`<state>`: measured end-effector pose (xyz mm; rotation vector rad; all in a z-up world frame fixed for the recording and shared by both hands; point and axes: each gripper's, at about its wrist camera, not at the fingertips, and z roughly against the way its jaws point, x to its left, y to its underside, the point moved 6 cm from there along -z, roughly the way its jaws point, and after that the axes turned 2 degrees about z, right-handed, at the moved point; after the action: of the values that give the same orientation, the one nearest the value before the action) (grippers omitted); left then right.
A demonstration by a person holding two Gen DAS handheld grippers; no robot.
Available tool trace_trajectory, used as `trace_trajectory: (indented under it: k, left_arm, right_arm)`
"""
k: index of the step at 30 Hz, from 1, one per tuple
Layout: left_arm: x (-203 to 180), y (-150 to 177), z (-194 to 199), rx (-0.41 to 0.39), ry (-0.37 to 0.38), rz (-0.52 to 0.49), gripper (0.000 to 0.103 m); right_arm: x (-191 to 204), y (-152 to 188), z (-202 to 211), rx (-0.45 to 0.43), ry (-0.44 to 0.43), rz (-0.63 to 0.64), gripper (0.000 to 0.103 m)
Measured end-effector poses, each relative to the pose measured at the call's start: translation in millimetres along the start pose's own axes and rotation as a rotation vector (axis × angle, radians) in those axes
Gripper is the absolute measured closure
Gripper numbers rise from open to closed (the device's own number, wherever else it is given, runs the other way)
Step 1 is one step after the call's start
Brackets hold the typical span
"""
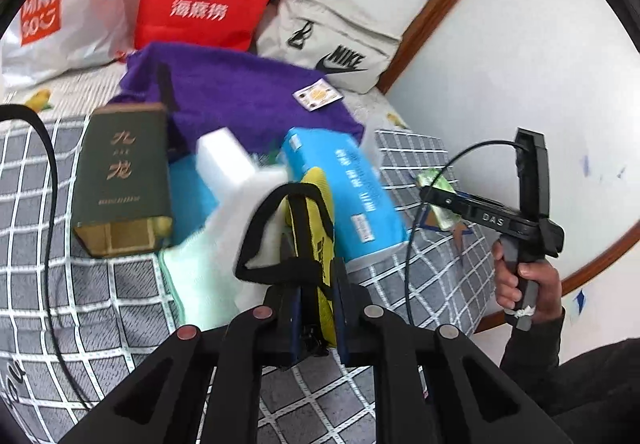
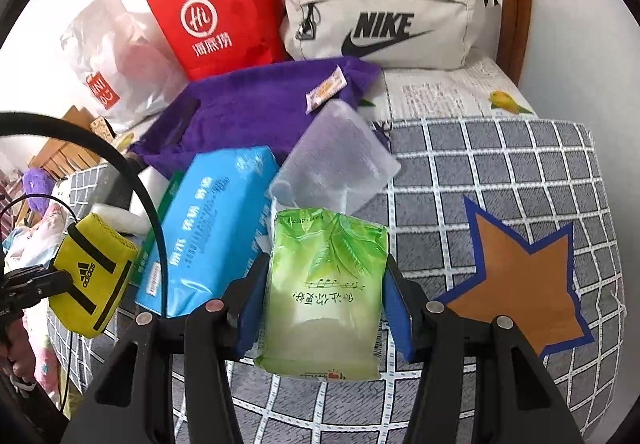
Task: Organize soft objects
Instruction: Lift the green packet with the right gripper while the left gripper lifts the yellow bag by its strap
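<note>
- The green tissue pack (image 2: 324, 292) stood upright between the pads of the right gripper (image 2: 324, 308), its long axis running away from the camera toward the pile, so it was pinched across its narrow width with both blue pads pressed on its sides.
- The yellow pouch (image 1: 316, 236) sat in the left gripper (image 1: 318, 308), jaws nearly pressed together on its thin edge; its black strap (image 1: 260, 228) looped loose off the left side.
- In the right wrist view the pouch hung clear of the bed at the far left, well apart from the green pack.
- The pack was glossy crinkled film over soft, giving contents; the pouch was woven fabric with black trim, limp and flat.
- Just beyond both lay the blue tissue pack (image 2: 212, 240), a long plump block angled toward the headboard end, with a frosted plastic sleeve (image 2: 340, 156) beside it.
- A purple plush towel (image 2: 256, 112) spread behind them, and a dark green box (image 1: 124, 180), rigid card, lay near the bed's left edge.
- Against the wall stood a red paper bag (image 2: 224, 8) and a beige Nike bag (image 2: 384, 12), probably the nearer places to put both items.
- The checked grey bedcover (image 2: 500, 172) carried everything.
</note>
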<state>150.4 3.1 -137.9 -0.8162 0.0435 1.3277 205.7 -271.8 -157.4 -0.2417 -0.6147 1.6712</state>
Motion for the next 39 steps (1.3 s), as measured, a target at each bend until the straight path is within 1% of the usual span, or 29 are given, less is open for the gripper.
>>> trace_trajectory:
  k: [4,8,16,18,20,22,23,24,26,27,29,31,33,34,35,36,37,39]
  left_arm:
    - [-12.1,-6.0,9.4,-0.024,0.029,-0.025,0.09]
    - [-11.4,-14.2,18.5,-0.047,0.023,-0.024,0.09]
    - [-7.0,-37.7,45.5,-0.124,0.027,-0.01,0.09]
    - [-7.7,-44.5,54.2,-0.147,0.056,0.008,0.09]
    - [-12.3,-48.3,60.2,-0.158,0.079,-0.004,0.09]
    - [-16.1,-52.0,63.2,-0.166,0.073,-0.012,0.09]
    - [-17.8,-54.2,65.7,-0.174,0.083,-0.012,0.09]
    - [-19.6,-57.2,69.3,-0.182,0.106,-0.009,0.09]
    - [-23.0,-60.1,69.0,-0.179,0.133,-0.018,0.09]
    - [-20.4,-60.9,63.1,-0.172,0.115,-0.01,0.09]
    - [-10.2,-53.1,44.7,-0.117,0.074,0.015,0.09]
    - [-4.9,-45.7,36.7,-0.094,0.102,0.051,0.09]
    - [-8.1,-40.5,34.3,-0.085,0.157,0.06,0.09]
    - [-9.8,-39.0,32.8,-0.087,0.152,0.05,0.09]
    - [-9.3,-36.8,27.0,-0.074,0.113,0.037,0.09]
    - [-4.5,-32.7,16.4,-0.046,0.043,0.039,0.09]
    - [-1.6,-28.0,7.7,-0.024,0.014,0.041,0.09]
    - [-1.8,-20.1,-1.0,-0.005,0.022,0.03,0.09]
  right_arm:
    - [6.6,-8.2,8.8,-0.022,-0.005,0.023,0.05]
    - [13.6,-16.4,12.8,-0.036,-0.011,0.041,0.05]
    - [29.3,-38.2,17.3,-0.064,-0.027,0.071,0.05]
    - [34.6,-44.0,18.4,-0.073,-0.033,0.082,0.05]
    - [40.3,-48.2,18.6,-0.078,-0.044,0.091,0.05]
    - [45.3,-51.2,17.7,-0.079,-0.05,0.101,0.05]
    - [47.4,-52.0,17.3,-0.079,-0.053,0.105,0.05]
    - [49.4,-52.5,16.8,-0.078,-0.057,0.108,0.05]
    - [52.1,-52.2,14.7,-0.075,-0.062,0.111,0.05]
    - [53.5,-51.5,14.1,-0.075,-0.063,0.114,0.05]
    - [55.8,-49.4,12.9,-0.073,-0.071,0.118,0.05]
    - [56.7,-46.1,11.2,-0.067,-0.072,0.121,0.05]
    - [55.5,-42.2,8.8,-0.056,-0.064,0.121,0.05]
    - [55.1,-40.6,7.7,-0.052,-0.064,0.121,0.05]
    - [54.8,-39.7,6.6,-0.049,-0.064,0.12,0.05]
    - [54.6,-38.9,5.8,-0.047,-0.064,0.118,0.05]
    - [54.6,-38.2,5.7,-0.047,-0.066,0.117,0.05]
    - [54.2,-36.4,6.1,-0.046,-0.07,0.115,0.05]
